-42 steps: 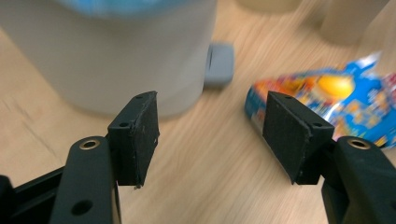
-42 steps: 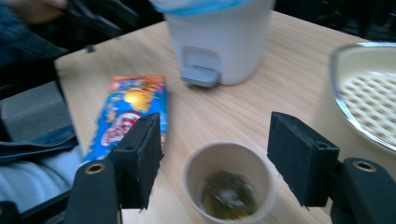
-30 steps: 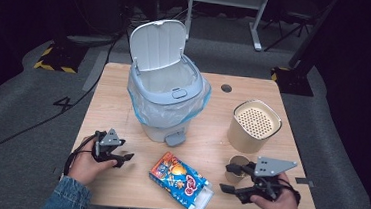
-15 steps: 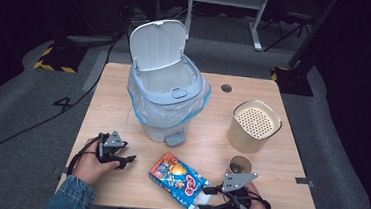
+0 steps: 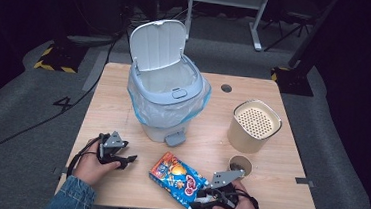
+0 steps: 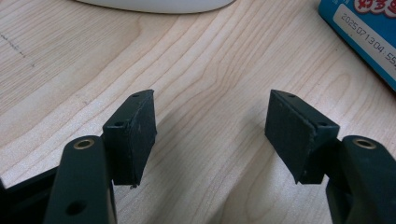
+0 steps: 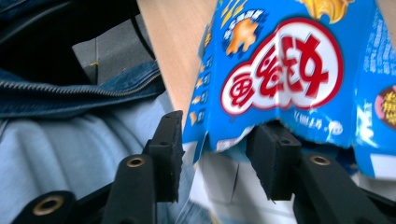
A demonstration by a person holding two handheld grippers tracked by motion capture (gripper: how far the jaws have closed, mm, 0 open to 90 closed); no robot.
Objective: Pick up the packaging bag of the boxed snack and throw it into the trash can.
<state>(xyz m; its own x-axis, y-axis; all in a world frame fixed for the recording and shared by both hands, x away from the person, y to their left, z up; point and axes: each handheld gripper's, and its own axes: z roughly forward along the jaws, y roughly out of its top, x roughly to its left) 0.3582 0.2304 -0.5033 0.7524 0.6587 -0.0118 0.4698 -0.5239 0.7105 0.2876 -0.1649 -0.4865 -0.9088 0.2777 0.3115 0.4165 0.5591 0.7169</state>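
Studio-like lab: wooden table point(image 5: 123, 99) on grey carpet point(image 5: 22, 111), hazard-taped equipment base point(image 5: 57, 57) at 10 o'clock, dark surroundings.

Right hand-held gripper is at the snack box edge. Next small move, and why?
Probably close the right hand-held gripper on the snack box. In the right gripper view its jaws are open, with the box's torn near edge hanging between them, so a squeeze should catch it. The bin stands lid-up behind, a likely destination. The left hand-held gripper rests open over bare table.
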